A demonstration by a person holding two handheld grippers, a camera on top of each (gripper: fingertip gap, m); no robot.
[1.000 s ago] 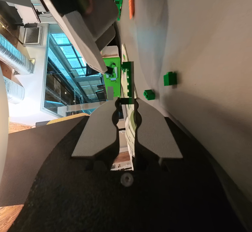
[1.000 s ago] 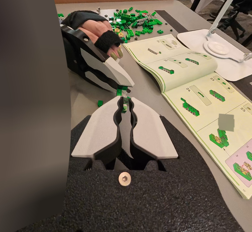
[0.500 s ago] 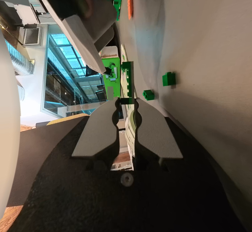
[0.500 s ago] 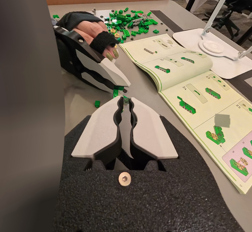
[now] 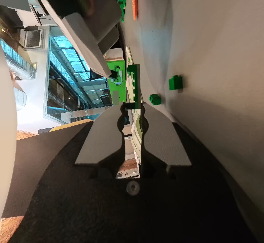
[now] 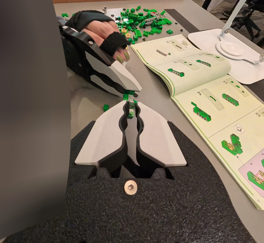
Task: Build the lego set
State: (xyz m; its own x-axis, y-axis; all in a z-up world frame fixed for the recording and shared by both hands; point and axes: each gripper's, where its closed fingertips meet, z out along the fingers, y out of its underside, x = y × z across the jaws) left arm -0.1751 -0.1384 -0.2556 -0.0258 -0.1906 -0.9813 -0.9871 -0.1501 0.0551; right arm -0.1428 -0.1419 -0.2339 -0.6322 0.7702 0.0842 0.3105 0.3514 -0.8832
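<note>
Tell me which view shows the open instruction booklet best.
The right wrist view: the instruction booklet lies open on the table, both pages facing the camera. The left wrist view catches it only edge-on, a thin pale strip past the small green assembly.

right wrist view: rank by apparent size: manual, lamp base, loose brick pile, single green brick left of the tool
1. Manual, largest by far.
2-3. Lamp base and brick pile: similar, and the pile is farther back, so unranked.
4. Single brick, smallest.
</note>
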